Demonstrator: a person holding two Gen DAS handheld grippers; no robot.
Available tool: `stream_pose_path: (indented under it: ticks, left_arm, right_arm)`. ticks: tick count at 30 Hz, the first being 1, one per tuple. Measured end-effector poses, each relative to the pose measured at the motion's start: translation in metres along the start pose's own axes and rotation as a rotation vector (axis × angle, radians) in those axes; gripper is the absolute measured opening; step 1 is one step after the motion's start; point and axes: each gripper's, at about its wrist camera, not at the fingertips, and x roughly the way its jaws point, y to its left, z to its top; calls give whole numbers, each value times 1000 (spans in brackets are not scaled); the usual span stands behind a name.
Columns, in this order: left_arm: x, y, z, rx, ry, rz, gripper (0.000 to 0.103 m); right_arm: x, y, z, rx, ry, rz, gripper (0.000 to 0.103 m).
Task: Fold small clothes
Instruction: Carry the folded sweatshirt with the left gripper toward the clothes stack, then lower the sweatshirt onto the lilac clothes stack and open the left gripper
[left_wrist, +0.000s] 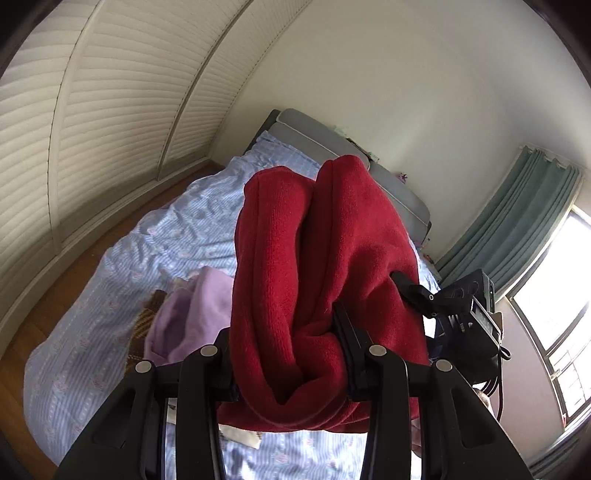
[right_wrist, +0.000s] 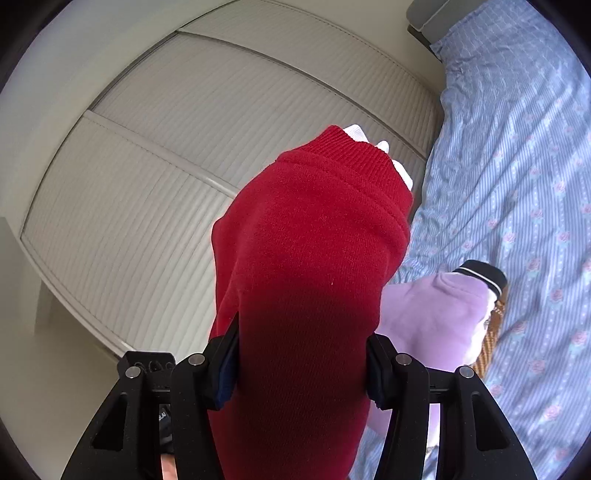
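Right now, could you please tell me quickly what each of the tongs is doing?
Left tongs: closed on the red garment.
Right tongs: closed on the same red garment, held up above the bed.

Thick red knitted garment (left_wrist: 314, 266) bunched across the left wrist view, hiding the fingertips of the left gripper (left_wrist: 291, 354). Same story at the right gripper (right_wrist: 301, 369). Lilac fleece top (right_wrist: 432, 325) partly covered, brown woven item (right_wrist: 491, 339) beneath it unidentifiable.
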Motion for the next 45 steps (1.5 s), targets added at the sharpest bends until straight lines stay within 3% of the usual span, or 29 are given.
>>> stream_pose_path:
  ticks: [7, 11, 17, 19, 22, 25, 29, 35, 45]
  left_arm:
    - [25, 60, -10, -55, 62, 35, 39]
    - [51, 91, -22, -110, 69, 13, 40]
    - [63, 104, -33, -127, 48, 5, 43]
    - [67, 109, -34, -145, 48, -5, 49]
    - [66, 103, -34, -128, 36, 8, 59]
    - [62, 97, -31, -107, 21, 49, 71]
    - [47, 90, -26, -102, -23, 86, 73]
    - [15, 60, -23, -23, -78, 174, 83]
    - [-41, -17, -47, 89, -151, 272, 93]
  right_arm:
    - [56, -41, -15, 67, 56, -51, 56]
    - [71, -73, -23, 105, 86, -118, 57]
    - [77, -90, -33, 72, 90, -161, 58]
    - [78, -96, -34, 76, 94, -169, 60]
    - [73, -97, -35, 66, 91, -171, 65]
    - [69, -92, -30, 49, 78, -201, 79]
    - [61, -72, -24, -18, 76, -272, 81]
    - [28, -33, -20, -175, 0, -366, 88]
    - [-39, 40, -50, -372, -55, -450, 89]
